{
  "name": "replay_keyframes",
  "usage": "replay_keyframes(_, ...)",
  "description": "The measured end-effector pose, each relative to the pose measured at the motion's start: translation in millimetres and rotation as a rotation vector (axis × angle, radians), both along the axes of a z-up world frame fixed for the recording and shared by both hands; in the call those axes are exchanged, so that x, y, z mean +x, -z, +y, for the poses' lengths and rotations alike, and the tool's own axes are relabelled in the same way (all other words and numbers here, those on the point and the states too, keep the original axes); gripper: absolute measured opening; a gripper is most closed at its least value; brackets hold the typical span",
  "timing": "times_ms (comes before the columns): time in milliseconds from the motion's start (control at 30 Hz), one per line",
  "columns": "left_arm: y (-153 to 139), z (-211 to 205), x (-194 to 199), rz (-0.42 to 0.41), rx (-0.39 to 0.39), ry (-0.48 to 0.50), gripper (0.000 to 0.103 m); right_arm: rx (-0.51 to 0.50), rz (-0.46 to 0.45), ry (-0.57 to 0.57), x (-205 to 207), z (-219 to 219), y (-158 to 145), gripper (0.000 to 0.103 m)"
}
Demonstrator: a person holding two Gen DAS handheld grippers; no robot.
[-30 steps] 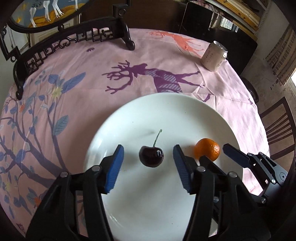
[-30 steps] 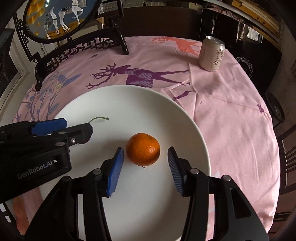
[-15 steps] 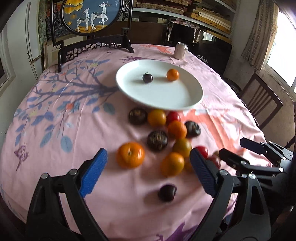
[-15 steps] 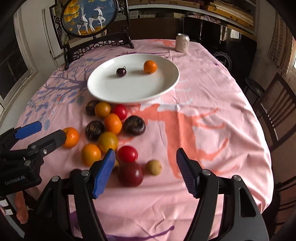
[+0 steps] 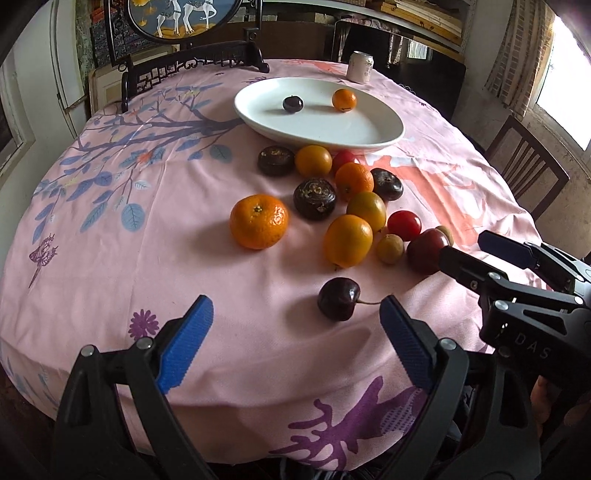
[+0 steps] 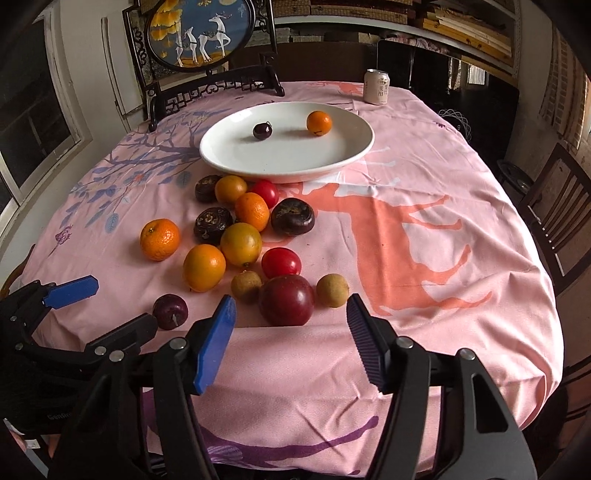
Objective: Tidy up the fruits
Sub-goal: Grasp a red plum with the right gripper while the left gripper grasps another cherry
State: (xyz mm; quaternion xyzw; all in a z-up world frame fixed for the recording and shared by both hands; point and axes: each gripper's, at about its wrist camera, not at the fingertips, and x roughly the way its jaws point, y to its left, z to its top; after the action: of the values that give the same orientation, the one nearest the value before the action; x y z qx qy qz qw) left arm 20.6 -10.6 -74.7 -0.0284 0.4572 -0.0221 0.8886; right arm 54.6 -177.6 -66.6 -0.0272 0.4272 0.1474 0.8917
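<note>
A white plate (image 5: 369, 127) (image 6: 343, 155) at the far middle of the table holds a dark cherry (image 5: 292, 103) (image 6: 262, 131) and a small mandarin (image 5: 344, 99) (image 6: 319, 123). Several loose fruits lie on the pink cloth in front of it: a large mandarin (image 5: 258, 220) (image 6: 160, 239), a dark cherry with stem (image 5: 338, 298) (image 6: 170, 311), a dark red plum (image 6: 286, 300) (image 5: 424, 250). My left gripper (image 5: 293, 343) is open and empty near the table's front edge, the stemmed cherry just ahead. My right gripper (image 6: 290, 341) is open and empty just before the plum.
A drink can (image 5: 361, 66) (image 6: 376, 86) stands behind the plate. A dark carved stand with a round painted screen (image 6: 201, 31) is at the back left. Wooden chairs (image 6: 554, 218) stand to the right of the table.
Both grippers have pulled back from the plate, leaving the cherry and small mandarin on it, and now hover open at the near edge by the loose fruit.
</note>
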Motion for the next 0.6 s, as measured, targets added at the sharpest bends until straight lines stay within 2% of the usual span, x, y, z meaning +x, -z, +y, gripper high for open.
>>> replay_keyframes(67, 1, 0, 0, 0.005, 0.001, -0.001, 0.093, -0.010, 0.015, -0.009, 3, 3, 5, 0.060)
replay_keyframes(233, 4, 1, 2, 0.013, 0.002, -0.005, 0.093, -0.033, 0.077, -0.016, 17, 14, 24, 0.046)
replay_keyframes(333, 6, 1, 3, 0.024, 0.000, -0.004, 0.093, -0.053, 0.057, -0.004, 22, 15, 30, 0.039)
replay_keyframes(600, 15, -8, 12, 0.051, 0.008, 0.008, 0.093, 0.001, -0.026, 0.065, 4, -21, -4, 0.039)
